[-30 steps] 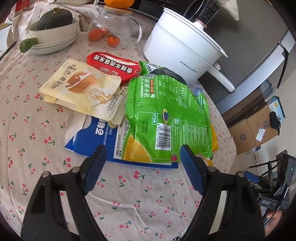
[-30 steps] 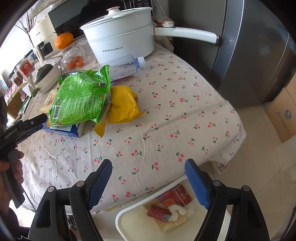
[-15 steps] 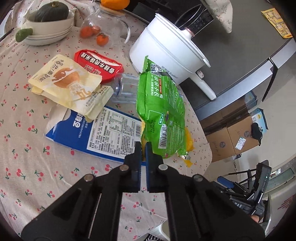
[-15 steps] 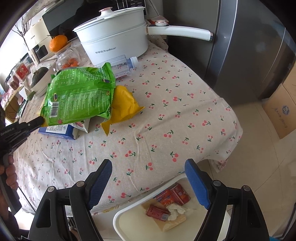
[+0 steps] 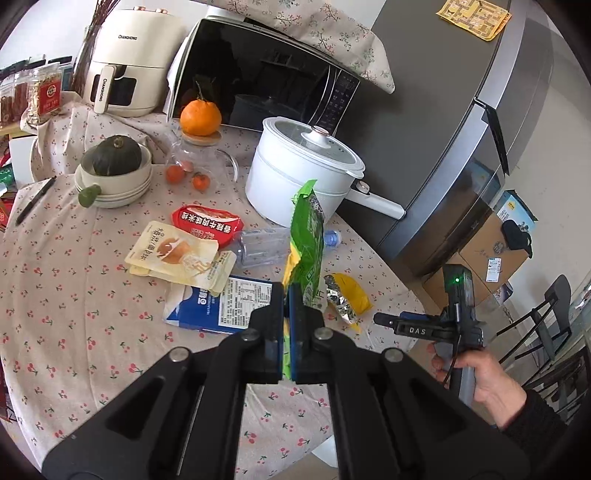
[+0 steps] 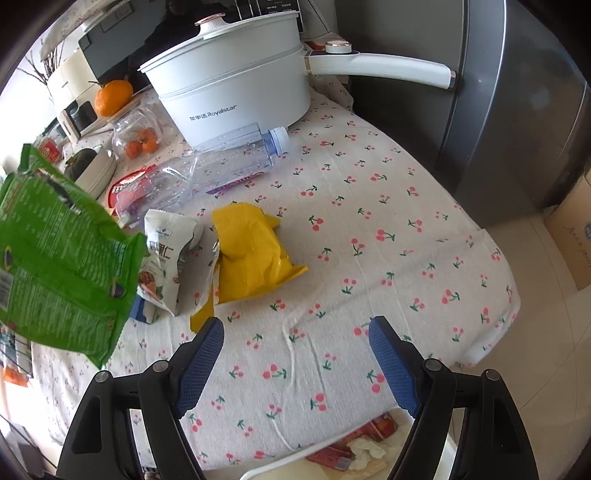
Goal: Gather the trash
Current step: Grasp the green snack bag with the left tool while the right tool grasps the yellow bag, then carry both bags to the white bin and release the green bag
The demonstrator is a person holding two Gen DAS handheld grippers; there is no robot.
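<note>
Holding one item: your left gripper [image 5: 287, 306] is clamped on the green snack bag [image 5: 306, 240], lifted clear of the table [image 5: 66, 295].
Only your right view shows the bin [image 6: 266, 470] below your spread, empty right gripper [image 6: 295, 365]; pot [image 6: 236, 92] reads "Royalstar", air fryer [image 5: 125, 59] "CHANGHONG".

a table [image 5: 55, 314] under a pale cloth printed with small red cherries fills most of the room in view. a tall grey fridge [image 5: 461, 122] stands just beside its far right corner, a yellow paper note [image 5: 474, 16] stuck near the fridge's top. along the table's far edge sit a black microwave [image 5: 258, 77] draped with a flowered cloth and a cream air fryer [image 5: 129, 62]. cardboard boxes [image 5: 487, 251] rest on the pale tiled floor [image 6: 535, 332], with a black chair [image 5: 554, 332] near them. daylight is bright and even.
</note>
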